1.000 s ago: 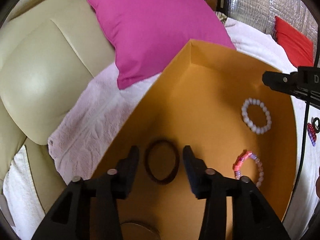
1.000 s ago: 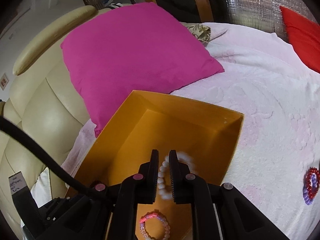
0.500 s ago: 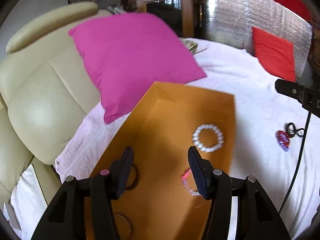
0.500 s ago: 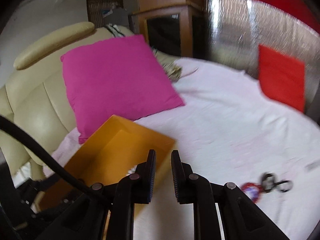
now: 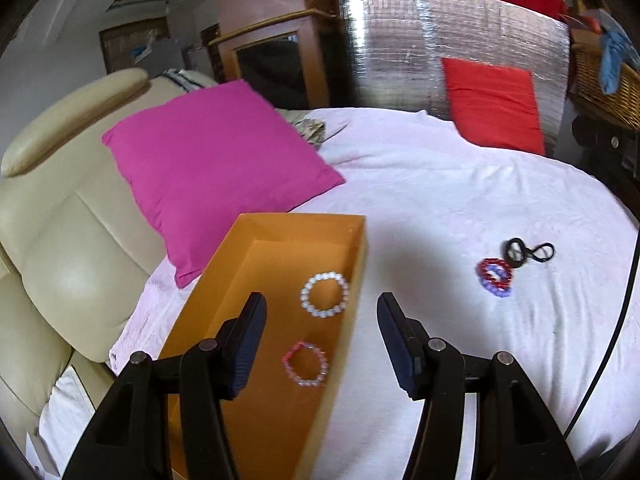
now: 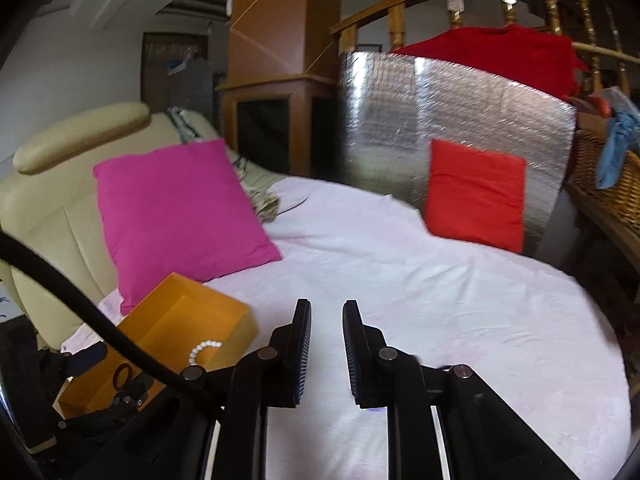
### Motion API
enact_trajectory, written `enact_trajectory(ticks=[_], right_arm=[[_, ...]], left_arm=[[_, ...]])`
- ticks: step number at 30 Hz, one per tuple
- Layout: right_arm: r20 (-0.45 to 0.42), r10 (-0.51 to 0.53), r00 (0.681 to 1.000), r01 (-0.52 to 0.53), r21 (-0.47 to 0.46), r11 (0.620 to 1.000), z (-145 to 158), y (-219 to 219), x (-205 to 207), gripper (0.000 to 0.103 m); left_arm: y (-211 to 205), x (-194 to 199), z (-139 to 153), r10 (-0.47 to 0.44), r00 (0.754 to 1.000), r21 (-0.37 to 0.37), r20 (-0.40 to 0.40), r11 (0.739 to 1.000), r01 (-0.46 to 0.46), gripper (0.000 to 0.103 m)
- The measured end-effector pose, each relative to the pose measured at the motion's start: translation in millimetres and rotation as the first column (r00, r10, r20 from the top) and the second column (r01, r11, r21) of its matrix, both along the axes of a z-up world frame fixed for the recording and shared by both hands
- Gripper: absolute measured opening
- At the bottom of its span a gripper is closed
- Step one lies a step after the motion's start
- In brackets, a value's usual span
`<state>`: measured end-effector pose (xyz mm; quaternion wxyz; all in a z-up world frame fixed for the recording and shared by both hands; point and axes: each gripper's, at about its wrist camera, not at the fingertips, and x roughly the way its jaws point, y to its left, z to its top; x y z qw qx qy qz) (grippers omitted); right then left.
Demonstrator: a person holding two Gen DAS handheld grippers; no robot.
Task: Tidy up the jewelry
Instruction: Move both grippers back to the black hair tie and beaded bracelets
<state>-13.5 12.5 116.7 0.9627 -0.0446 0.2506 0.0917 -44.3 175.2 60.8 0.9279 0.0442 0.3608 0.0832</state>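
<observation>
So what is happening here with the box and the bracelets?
A person is sorting jewelry on a bed into an orange box. The white bead bracelet and pink bead bracelet already lie inside it. Both tools are empty: the left hand-held gripper is open above the box, and the right hand-held gripper is opening its jaws with nothing between them. A red and purple bracelet and a black hair tie wait on the white bedcover.

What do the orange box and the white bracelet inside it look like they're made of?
Orange box: likely cardboard, matte; thin flat walls with crisp folded corners. White bracelet: round, glossy, pearl-like beads in a ring, probably plastic or glass; which one can't be told.
</observation>
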Motion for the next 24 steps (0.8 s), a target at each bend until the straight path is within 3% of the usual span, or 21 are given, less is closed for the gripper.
enact_trajectory(ticks=[2, 12, 24], right_arm=[[0.010, -0.018, 1.000, 0.018, 0.012, 1.000, 6.4, -12.6, -6.4, 0.027], [0.077, -0.098, 0.992, 0.096, 0.032, 0.995, 27.5, -63.5, -31.9, 0.027], [0.077, -0.178, 0.981, 0.173, 0.064, 0.983, 25.7, -117.9, -34.7, 0.027]], left_arm=[[-9.1, -3.3, 3.8, -0.013, 1.000, 0.011, 0.005, 1.000, 0.013, 0.059], [-60.3, -10.8, 16.0, -0.080, 0.997, 0.062, 0.016, 0.995, 0.079, 0.059], [-110.3, -0.3, 10.8, -0.154, 0.988, 0.090, -0.009, 0.984, 0.154, 0.059]])
